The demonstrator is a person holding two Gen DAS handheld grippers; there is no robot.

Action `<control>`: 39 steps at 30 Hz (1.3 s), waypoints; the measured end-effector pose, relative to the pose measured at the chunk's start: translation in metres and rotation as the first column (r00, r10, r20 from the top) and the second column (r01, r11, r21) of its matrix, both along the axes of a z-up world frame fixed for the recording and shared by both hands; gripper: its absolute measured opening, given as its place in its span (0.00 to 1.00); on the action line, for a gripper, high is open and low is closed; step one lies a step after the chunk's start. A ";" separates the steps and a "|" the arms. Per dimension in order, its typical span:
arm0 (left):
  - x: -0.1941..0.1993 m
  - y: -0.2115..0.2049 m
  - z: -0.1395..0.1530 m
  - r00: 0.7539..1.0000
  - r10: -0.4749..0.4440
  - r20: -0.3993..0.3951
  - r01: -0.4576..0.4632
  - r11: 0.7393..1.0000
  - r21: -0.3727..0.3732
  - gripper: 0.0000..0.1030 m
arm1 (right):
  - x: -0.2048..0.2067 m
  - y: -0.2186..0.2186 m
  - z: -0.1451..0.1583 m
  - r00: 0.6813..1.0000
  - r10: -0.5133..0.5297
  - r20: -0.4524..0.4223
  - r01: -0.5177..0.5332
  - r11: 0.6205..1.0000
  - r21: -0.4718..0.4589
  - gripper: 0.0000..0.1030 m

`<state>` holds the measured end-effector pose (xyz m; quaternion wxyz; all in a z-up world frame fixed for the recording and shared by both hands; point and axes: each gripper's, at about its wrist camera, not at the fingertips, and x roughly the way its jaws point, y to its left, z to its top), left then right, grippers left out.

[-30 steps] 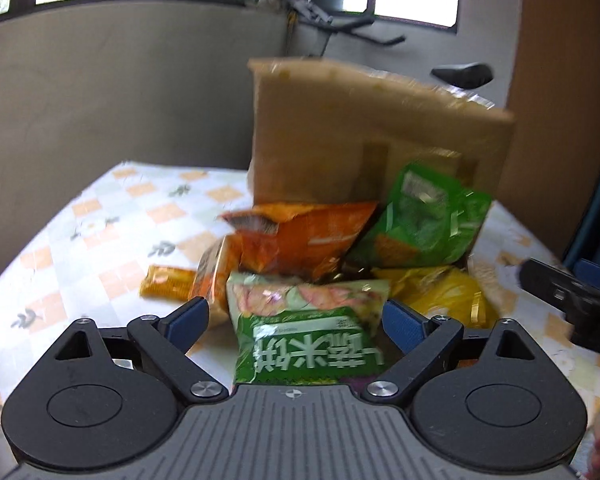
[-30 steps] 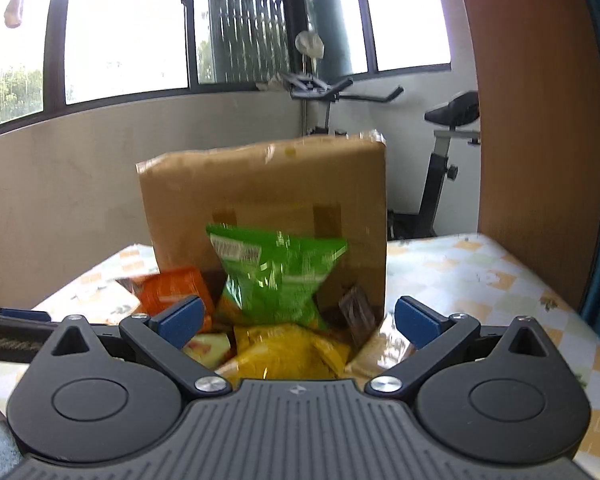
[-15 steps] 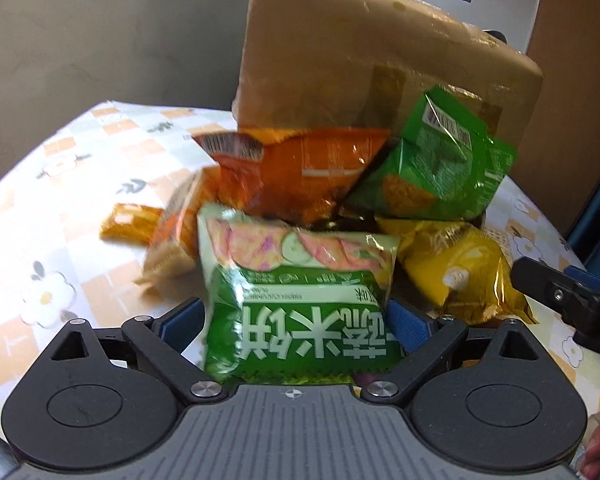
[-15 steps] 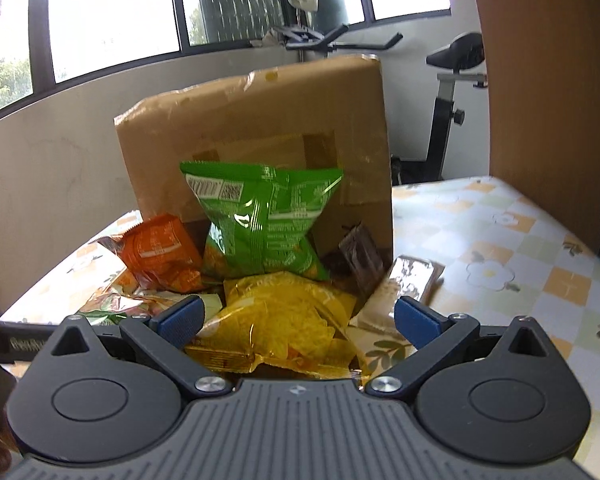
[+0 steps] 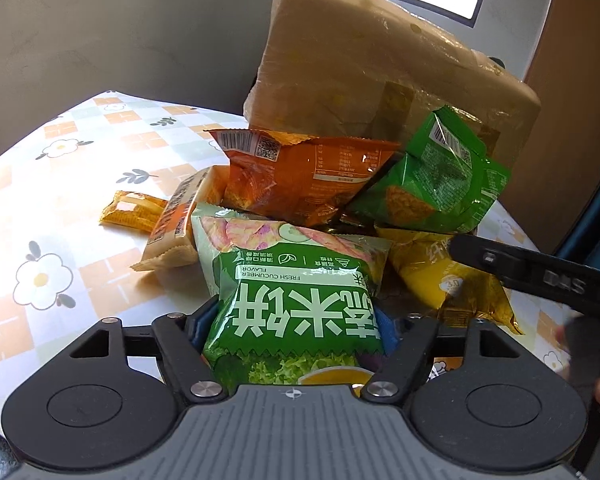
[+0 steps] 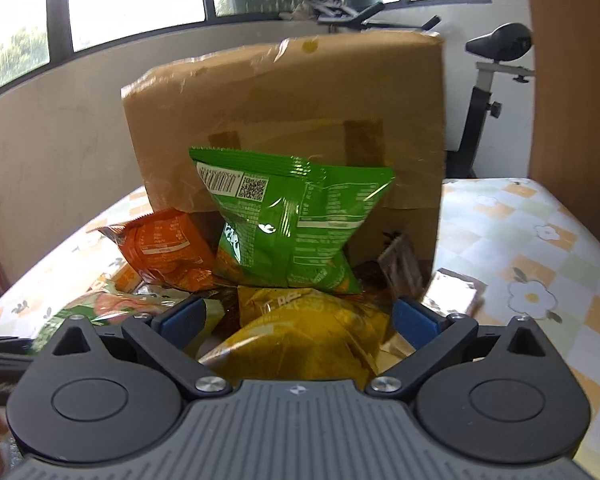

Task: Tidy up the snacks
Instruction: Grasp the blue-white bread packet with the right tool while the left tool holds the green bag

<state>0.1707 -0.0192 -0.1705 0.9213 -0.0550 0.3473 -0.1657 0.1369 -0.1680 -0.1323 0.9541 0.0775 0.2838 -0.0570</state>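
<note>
A pile of snack bags lies against a cardboard box [image 5: 364, 76]. My left gripper [image 5: 292, 326] is open, its blue pads on either side of a green cucumber rice-cracker bag [image 5: 292, 292]. Behind it lie an orange bag [image 5: 304, 176], a green chip bag [image 5: 432, 184] and a yellow bag [image 5: 440, 276]. My right gripper [image 6: 296, 322] is open around the yellow bag [image 6: 300, 332], with the green chip bag [image 6: 288, 220] upright behind and the orange bag [image 6: 164, 248] at left. The right gripper also shows in the left wrist view [image 5: 532, 272].
The table [image 5: 60, 184] has a floral checked cloth. A small orange packet [image 5: 132, 210] and a beige wafer packet [image 5: 180, 220] lie left of the pile. A silver packet [image 6: 452, 292] and a brown packet [image 6: 400, 264] lie at the right. An exercise bike [image 6: 496, 80] stands behind.
Both grippers have moved forward and down into the pile. The green cracker bag now sits between the left pads and the yellow bag between the right pads.
</note>
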 end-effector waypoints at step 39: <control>-0.045 0.021 0.032 0.995 0.053 0.088 -0.051 0.998 -0.032 0.74 | -0.044 0.009 -0.012 0.998 0.062 -0.012 -0.062 0.998 0.019 0.73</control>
